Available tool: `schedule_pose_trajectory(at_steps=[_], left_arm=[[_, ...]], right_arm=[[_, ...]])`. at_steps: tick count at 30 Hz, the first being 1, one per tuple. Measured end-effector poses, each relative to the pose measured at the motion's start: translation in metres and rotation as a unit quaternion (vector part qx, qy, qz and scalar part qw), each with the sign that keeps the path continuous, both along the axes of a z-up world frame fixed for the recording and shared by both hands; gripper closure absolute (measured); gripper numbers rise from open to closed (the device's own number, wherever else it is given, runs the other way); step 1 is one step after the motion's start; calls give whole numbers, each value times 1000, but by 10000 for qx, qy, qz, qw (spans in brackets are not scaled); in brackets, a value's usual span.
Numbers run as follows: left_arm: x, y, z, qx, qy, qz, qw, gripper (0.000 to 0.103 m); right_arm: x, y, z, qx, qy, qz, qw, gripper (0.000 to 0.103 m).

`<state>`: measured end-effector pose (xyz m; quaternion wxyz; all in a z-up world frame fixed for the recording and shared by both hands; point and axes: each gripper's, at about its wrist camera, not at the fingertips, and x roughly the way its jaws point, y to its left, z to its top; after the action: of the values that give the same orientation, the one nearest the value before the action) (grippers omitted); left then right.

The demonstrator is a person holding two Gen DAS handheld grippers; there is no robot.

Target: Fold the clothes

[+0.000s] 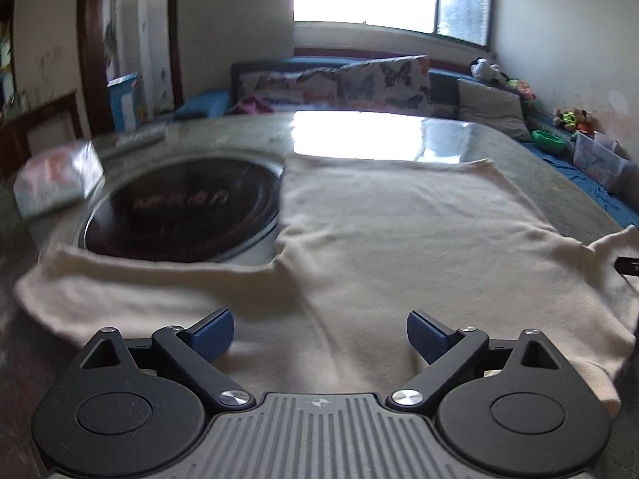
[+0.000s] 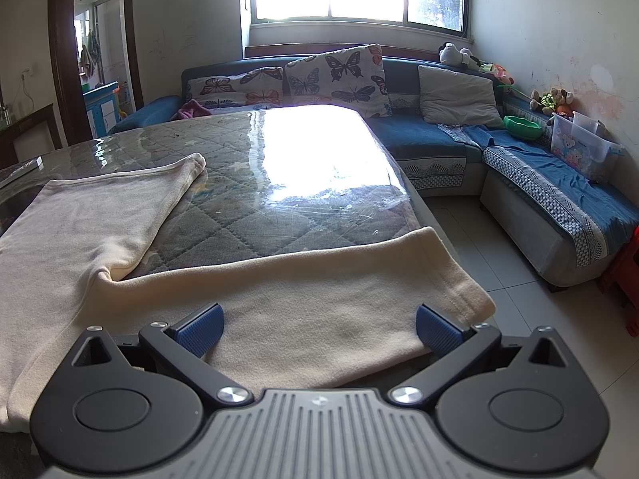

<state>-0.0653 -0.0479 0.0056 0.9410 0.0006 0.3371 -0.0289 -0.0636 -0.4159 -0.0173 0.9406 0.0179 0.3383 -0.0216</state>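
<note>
A cream long-sleeved top [image 1: 391, 239] lies flat on the table, body stretching away and one sleeve [image 1: 131, 287] spread to the left. My left gripper [image 1: 319, 335] is open and empty just above its near edge. In the right wrist view the same top [image 2: 60, 231] lies at left with its other sleeve [image 2: 319, 303] running right to the table's corner. My right gripper [image 2: 319, 331] is open and empty over that sleeve, fingers apart on either side of the cloth.
A round black cooktop [image 1: 183, 211] is set in the table left of the top. A tissue pack [image 1: 56, 183] lies at far left. The glass-covered quilted table [image 2: 303, 167] ends at right above a tiled floor [image 2: 519, 279]. A blue sofa [image 2: 439, 135] stands behind.
</note>
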Motion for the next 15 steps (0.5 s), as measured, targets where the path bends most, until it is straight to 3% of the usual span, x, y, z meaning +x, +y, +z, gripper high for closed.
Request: schedule_pose_trajectory(at_steps=[2, 8, 11, 15], left_arm=[[-2, 2, 4, 7, -32, 30, 10000, 13], [9, -15, 28, -467, -367, -539, 9968, 13], [25, -19, 24, -685, -278, -728, 9946, 13], [39, -12, 8, -618, 68, -488, 9969, 13]], right_arm=[[0, 0, 0, -2, 0, 0, 10000, 0], [0, 0, 0, -4, 1, -1, 10000, 0], [0, 0, 0, -4, 2, 0, 10000, 0], [0, 0, 0, -4, 3, 0, 10000, 0]])
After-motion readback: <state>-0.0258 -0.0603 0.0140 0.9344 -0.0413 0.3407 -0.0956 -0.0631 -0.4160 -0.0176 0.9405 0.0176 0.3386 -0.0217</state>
